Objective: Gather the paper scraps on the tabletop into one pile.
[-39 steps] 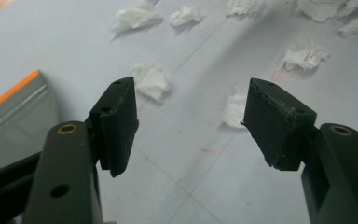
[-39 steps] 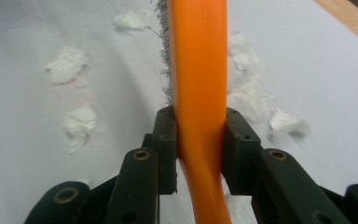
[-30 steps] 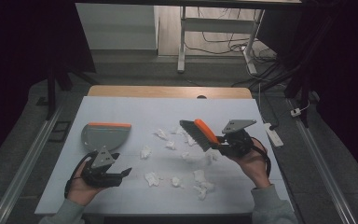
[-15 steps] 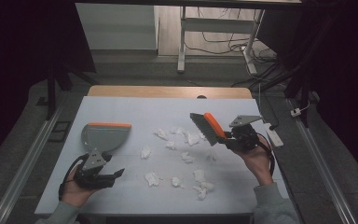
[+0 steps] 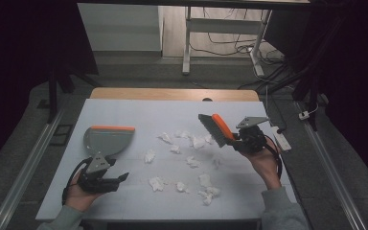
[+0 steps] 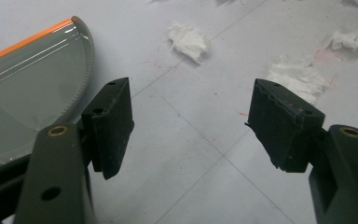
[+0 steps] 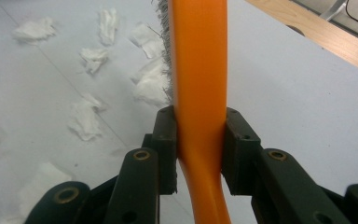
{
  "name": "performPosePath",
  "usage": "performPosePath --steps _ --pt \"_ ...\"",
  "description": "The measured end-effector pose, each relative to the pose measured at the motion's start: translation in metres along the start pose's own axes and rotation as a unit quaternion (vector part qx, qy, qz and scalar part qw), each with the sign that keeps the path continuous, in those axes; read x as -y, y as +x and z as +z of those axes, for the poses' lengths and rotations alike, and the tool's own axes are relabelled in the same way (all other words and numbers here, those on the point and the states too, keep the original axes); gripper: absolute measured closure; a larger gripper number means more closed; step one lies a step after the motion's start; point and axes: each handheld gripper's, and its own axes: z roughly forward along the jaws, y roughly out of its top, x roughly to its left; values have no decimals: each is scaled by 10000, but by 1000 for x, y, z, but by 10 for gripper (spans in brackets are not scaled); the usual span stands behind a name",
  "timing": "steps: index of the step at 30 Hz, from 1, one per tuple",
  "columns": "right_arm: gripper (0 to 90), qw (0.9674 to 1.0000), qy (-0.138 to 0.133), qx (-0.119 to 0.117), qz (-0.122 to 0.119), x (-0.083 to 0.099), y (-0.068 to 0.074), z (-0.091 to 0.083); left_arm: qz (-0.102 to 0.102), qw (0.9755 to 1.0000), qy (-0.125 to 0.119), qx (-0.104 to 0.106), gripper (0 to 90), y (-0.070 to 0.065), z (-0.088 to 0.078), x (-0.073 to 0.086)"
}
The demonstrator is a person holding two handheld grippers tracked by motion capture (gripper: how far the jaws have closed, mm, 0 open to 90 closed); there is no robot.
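From the high view, the job reads as sweeping up: crumpled tissue scraps (image 5: 191, 162) lie scattered across the middle of the white table (image 5: 139, 110), a grey dustpan (image 5: 106, 139) with an orange edge rests at the left, and the right gripper (image 5: 235, 140) carries an orange-backed hand brush (image 5: 214, 128) lifted above the scraps. The left gripper (image 5: 117, 178) sits low just in front of the dustpan, touching nothing.

In the left gripper view its fingers (image 6: 112, 126) stand wide apart with bare table between them – the dustpan's rim (image 6: 81, 70) lies just beside the left one.

In the right gripper view the fingers (image 7: 165, 144) are clamped on the brush's orange handle (image 7: 200, 93), bristles pointing toward the scraps (none gathered yet).

Judged from this, the sweep hasn't begun: the next move calls for taking hold of the dustpan and lowering the bristles behind the far scraps.
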Motion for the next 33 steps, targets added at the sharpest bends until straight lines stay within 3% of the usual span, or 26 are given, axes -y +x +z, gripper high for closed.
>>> performPosePath --steps 3,6,11,16,21,26,28,33 --pt "698 9999 100 38 25 -2 -6 7 -14 10000 8 -4 315 1 1 0" --pt "699 9993 370 83 12 -9 -14 18 -27 10000 -5 2 315 2 0 0" --pt "698 9952 918 302 -133 -28 -27 38 5 10000 61 42 315 0 3 0" --pt "699 9860 1548 516 -345 -42 -33 64 128 9999 87 69 313 -4 4 0" --pt "698 9754 2001 726 -574 -52 -35 82 64 10000 14 67 316 -2 2 1" --pt "699 9721 2135 621 -743 -55 -30 92 30 10000 14 90 321 -1 2 2" --pt "698 9724 2112 586 -806 -56 -25 93 21 10000 -1 96 322 -1 1 2" --pt "700 9705 2097 471 -1088 -54 -7 91 32 9999 4 114 322 -2 1 2"
